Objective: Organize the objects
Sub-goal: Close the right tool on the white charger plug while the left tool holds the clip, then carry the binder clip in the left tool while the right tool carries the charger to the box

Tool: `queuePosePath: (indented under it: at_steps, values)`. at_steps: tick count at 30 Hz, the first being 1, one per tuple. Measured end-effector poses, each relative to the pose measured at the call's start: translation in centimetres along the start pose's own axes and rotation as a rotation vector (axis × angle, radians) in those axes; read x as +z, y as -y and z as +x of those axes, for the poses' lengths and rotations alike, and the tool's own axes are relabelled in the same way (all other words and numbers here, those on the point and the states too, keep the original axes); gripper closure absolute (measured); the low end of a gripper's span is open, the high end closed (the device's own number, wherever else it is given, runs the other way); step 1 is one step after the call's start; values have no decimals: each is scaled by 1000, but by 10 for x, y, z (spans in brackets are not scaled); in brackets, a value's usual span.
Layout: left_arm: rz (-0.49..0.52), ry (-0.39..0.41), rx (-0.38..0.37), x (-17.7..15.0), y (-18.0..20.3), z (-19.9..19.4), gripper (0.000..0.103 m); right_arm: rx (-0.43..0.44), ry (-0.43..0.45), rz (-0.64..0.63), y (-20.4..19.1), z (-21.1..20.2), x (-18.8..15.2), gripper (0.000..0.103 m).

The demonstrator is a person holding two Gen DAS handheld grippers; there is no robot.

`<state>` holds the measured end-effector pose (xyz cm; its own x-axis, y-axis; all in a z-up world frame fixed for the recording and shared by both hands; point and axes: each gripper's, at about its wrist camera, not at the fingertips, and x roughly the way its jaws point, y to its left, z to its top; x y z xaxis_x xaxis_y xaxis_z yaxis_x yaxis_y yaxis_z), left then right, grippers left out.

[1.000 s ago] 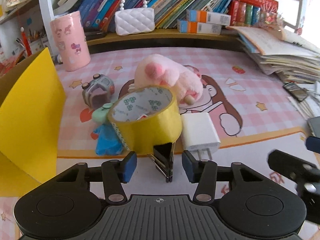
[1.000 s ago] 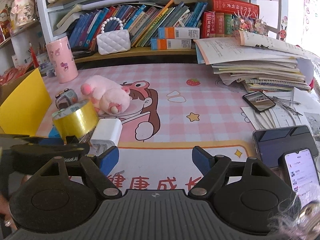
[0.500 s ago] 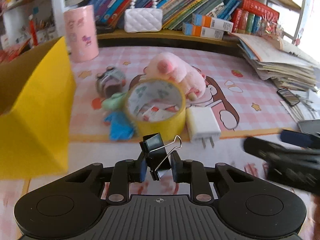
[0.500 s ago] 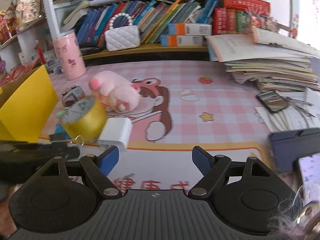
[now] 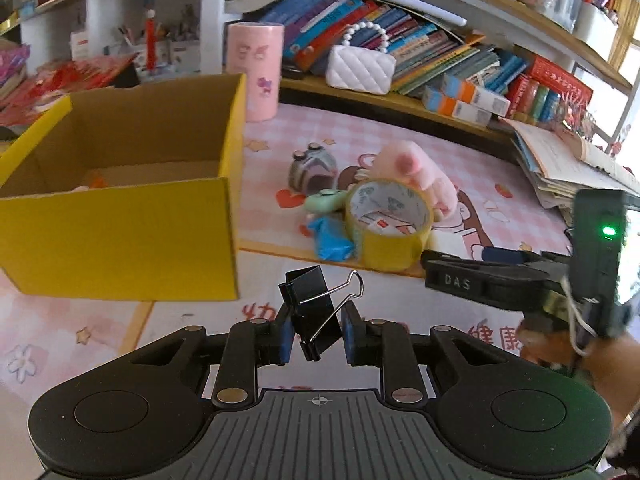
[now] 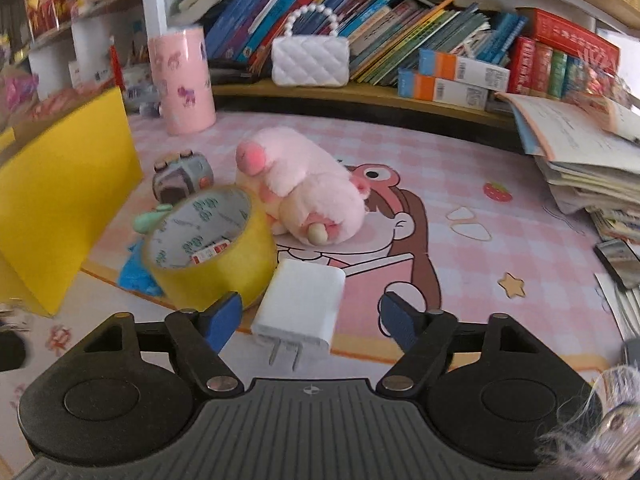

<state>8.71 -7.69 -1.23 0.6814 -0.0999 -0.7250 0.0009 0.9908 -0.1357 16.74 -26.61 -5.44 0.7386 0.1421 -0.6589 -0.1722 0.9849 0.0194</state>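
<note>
A pink checked cartoon desk mat [image 6: 480, 168] covers a desk below crowded bookshelves [image 6: 400, 4]. The left gripper [image 5: 314, 330] is clamped on a black binder clip [image 5: 316, 308], lifted above the mat's near edge beside an open yellow cardboard box [image 5: 120, 240]. The right gripper [image 6: 310, 314], its fingers closing, straddles a white charger plug [image 6: 300, 304] lying at the mat's near edge without touching it.
</note>
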Motion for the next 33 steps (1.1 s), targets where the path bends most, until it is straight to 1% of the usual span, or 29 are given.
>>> queuePosePath:
  at_steps: [1,3,5,7,11,15,17,21,24,27,33]
  values:
    - [-3,-2,4,-1,-2,-1,81,-2,-8,-8,-1,5,0,35]
    - [-10,-6,11,-2,-5,-1,81,-3,-22,-16,-2,12,1,44]
    - [-13,-7,15,-5,-8,-3,81,9,-35,-13,-2,18,-1,47]
    - [-17,-8,16,-6,-9,-5,81,20,-22,-22,-2,19,-2,53]
    - [-22,-5,5,-9,-11,-5,81,24,-24,-26,-2,14,-4,58]
    - [-31,-4,-18,-10,-13,-4,81,13,-27,6,0,-3,-6,58]
    - [-28,2,-34,-8,-14,-3,81,22,-19,23,0,-15,-8,58]
    - [-17,12,-61,-9,-17,-6,81,86,-8,123,0,-46,-7,58]
    - [-16,23,-75,-9,-25,-11,81,128,-15,153,-7,-66,-8,58]
    - [-18,32,-82,-9,-34,-17,81,152,-13,118,-24,-82,-10,58]
    - [-21,42,-88,-13,-57,-29,81,165,-1,57,-58,-92,-13,58]
